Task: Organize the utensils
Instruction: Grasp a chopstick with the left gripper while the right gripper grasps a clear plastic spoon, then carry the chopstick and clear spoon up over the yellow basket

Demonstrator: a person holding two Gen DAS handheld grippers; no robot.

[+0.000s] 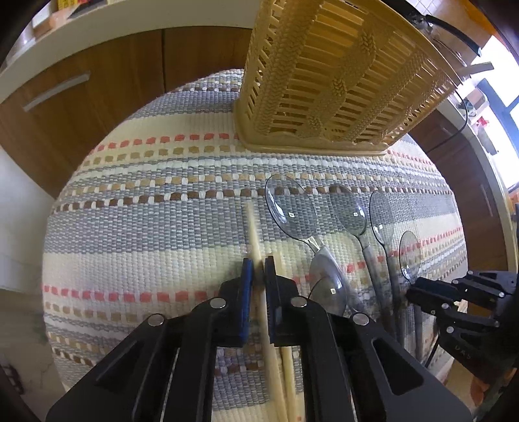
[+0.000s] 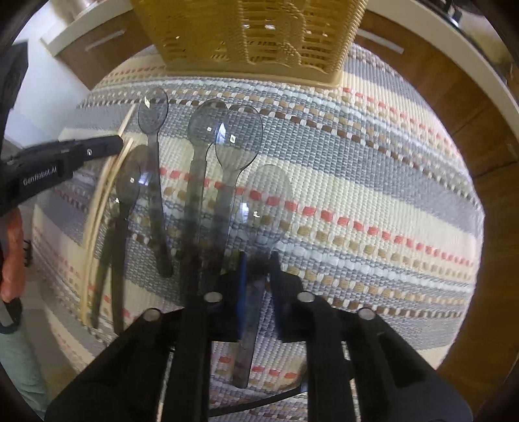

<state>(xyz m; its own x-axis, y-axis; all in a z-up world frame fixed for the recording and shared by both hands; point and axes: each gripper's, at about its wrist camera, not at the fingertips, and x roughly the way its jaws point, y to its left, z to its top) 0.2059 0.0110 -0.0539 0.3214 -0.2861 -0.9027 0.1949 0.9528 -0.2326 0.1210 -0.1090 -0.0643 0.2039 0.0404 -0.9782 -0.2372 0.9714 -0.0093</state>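
A beige woven plastic utensil basket (image 1: 337,81) stands at the far side of a striped mat (image 1: 155,201); it also shows in the right wrist view (image 2: 253,35). My left gripper (image 1: 257,269) is shut on a pale wooden chopstick (image 1: 254,233); a second chopstick (image 1: 287,366) lies beside it. Several clear grey plastic spoons (image 1: 292,207) lie to the right. My right gripper (image 2: 258,259) is closed around the handle of one clear spoon (image 2: 267,201), its bowl pointing at the basket. Other spoons (image 2: 238,136) lie to its left.
Wooden cabinet doors with metal handles (image 1: 55,91) and a white countertop edge (image 1: 129,19) are behind the mat. The left gripper's body (image 2: 65,155) shows at the left of the right wrist view, the right gripper's body (image 1: 460,298) at the right of the left view.
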